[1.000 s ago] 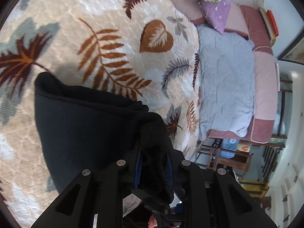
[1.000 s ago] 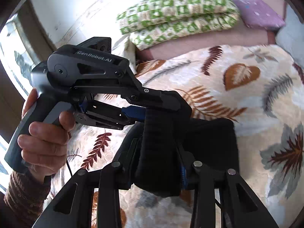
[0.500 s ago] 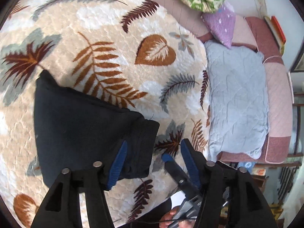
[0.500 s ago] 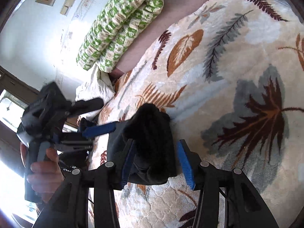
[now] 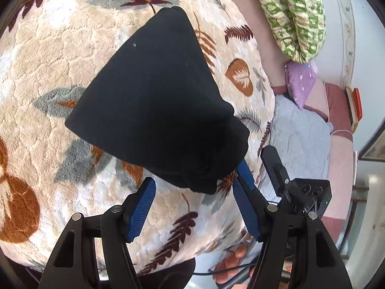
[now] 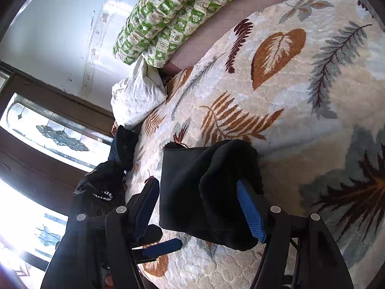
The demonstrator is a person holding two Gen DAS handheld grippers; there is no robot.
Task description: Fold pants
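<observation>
Item 1, left gripper: jaws spread, nothing pinched; the near edge of the pants lies just ahead of the blue pads, apart from them. Item 2, pants: black, folded into a compact thick bundle, lying flat on the leaf-patterned blanket that covers the bed, near its front edge. Item 3, right gripper: jaws opening, the bundle's thick rolled edge between the pads; the right pad lies against the cloth, the left one stands clear, so no grip is pressed home. Step in hand, by judgement: release after a fold, both tools letting the bundle settle. Task looks near complete. Next move would call for drawing both grippers back without dragging the top layer, then perhaps patting the raised edge flat. Item 4, containers: none in view; the nearest holders are soft goods only, a green-checked quilt roll and a white pillow at the bed's head, contents not applicable.
</observation>
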